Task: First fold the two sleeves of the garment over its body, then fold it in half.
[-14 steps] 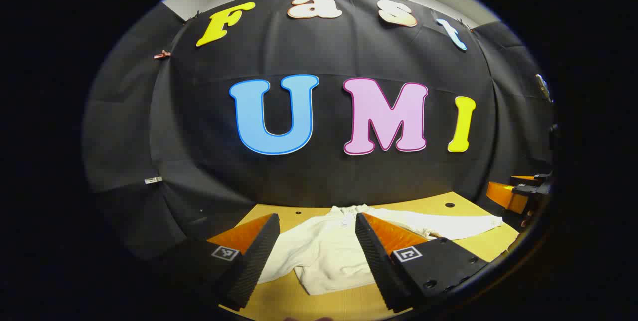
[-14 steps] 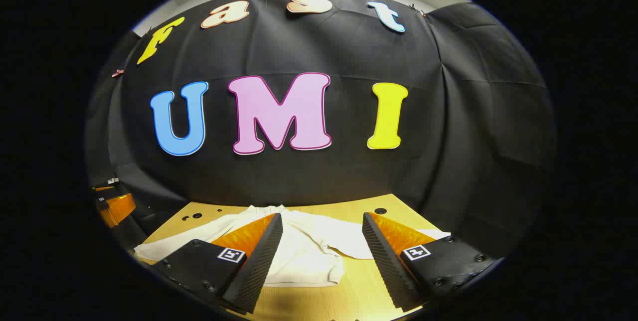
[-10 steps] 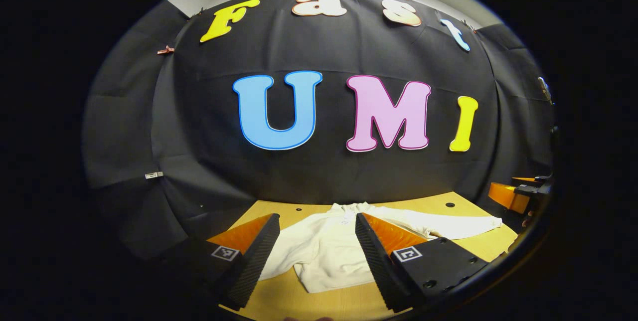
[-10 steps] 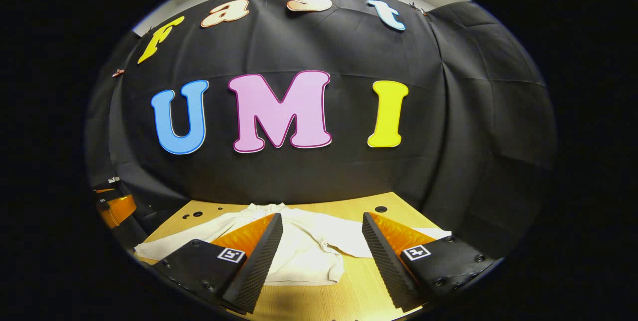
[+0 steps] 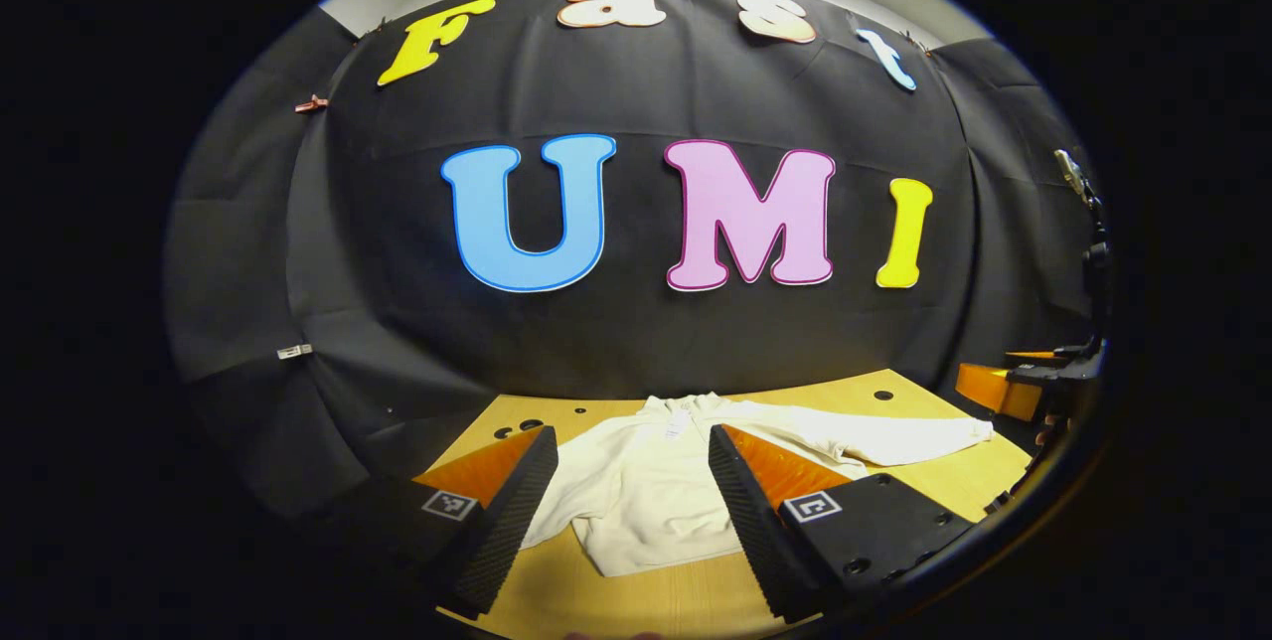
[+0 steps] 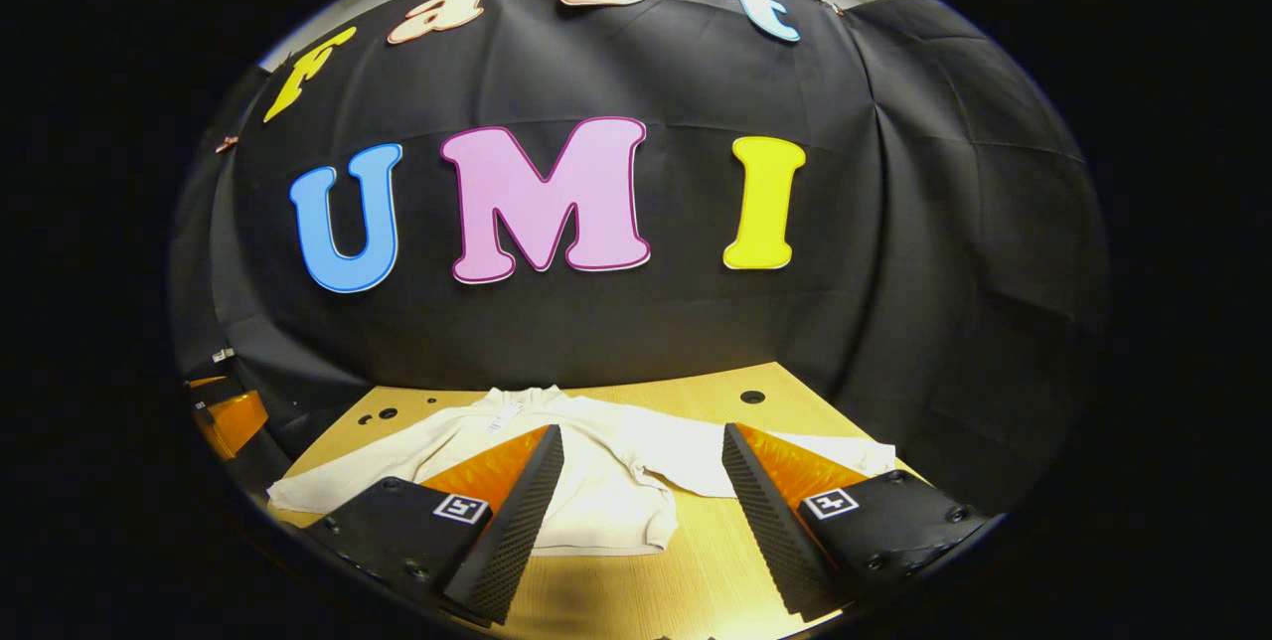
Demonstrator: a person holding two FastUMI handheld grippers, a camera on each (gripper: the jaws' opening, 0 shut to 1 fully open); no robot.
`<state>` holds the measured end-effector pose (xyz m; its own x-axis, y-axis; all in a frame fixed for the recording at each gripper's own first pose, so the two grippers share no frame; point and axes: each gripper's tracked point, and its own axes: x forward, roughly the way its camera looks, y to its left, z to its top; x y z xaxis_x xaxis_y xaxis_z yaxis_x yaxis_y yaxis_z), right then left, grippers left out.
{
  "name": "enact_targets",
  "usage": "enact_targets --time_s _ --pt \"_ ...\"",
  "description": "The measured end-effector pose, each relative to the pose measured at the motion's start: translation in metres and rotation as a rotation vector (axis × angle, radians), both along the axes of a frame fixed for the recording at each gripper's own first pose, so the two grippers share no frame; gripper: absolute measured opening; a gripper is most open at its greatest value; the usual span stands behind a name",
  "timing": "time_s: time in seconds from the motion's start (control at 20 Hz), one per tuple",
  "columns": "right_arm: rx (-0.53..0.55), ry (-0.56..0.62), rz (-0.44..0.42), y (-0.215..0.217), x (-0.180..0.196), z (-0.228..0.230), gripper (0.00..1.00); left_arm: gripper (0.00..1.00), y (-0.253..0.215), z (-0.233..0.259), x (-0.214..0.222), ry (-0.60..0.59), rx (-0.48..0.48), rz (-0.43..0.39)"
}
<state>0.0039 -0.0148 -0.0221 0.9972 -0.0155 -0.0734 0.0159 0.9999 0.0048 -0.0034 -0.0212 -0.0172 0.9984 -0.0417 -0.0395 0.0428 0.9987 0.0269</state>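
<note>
A cream long-sleeved garment [image 5: 651, 496] lies flat on the wooden table [image 5: 646, 600], collar toward the booth wall, both sleeves spread out sideways. In the right gripper view the garment [image 6: 606, 491] has one sleeve reaching left and the other running right behind a finger. My left gripper [image 5: 628, 501] hovers open above the garment's near hem, holding nothing. My right gripper [image 6: 641, 511] is open too, above the table's near side, with the garment's lower right corner between its fingers. At the right edge of the left gripper view the other gripper [image 5: 1033, 382] is partly seen.
The tabletop [image 6: 696, 580] has small round holes near its far edge [image 6: 752, 397]. Black cloth walls close in behind and on both sides. The other gripper [image 6: 224, 411] shows at the left edge of the right gripper view.
Both grippers have tipped down and moved in a little, so the garment and table sit higher in each view. The garment has not moved.
</note>
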Motion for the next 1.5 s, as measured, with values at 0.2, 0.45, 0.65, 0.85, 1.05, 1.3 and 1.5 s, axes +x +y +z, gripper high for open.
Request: enact_targets --time_s 0.2,0.45,0.65,0.85,1.05,1.3,1.5 --pt "-0.015 0.001 0.013 -0.001 0.01 0.0 0.98 0.96 -0.002 -0.001 0.003 0.007 0.006 -0.001" --pt "-0.08 -0.01 -0.012 -0.028 0.039 0.007 0.97 0.96 -0.008 -0.004 0.005 0.019 0.014 0.002" --pt "-0.11 0.004 -0.057 -0.066 0.069 0.005 0.97 0.96 -0.011 -0.009 0.01 0.037 0.02 0.008" --pt "-0.097 0.053 -0.108 -0.107 0.099 -0.012 0.98 0.96 -0.015 -0.021 0.021 0.079 0.005 0.026" --pt "-0.058 0.158 -0.175 -0.16 0.123 -0.053 0.98 0.96 -0.014 -0.034 0.037 0.126 -0.004 0.074" --pt "-0.093 0.287 -0.251 -0.23 0.141 -0.105 0.98 0.96 -0.019 -0.049 0.053 0.174 -0.042 0.11" --pt "-0.1 0.378 -0.304 -0.279 0.153 -0.146 0.98 0.96 -0.028 -0.053 0.061 0.191 -0.042 0.118"
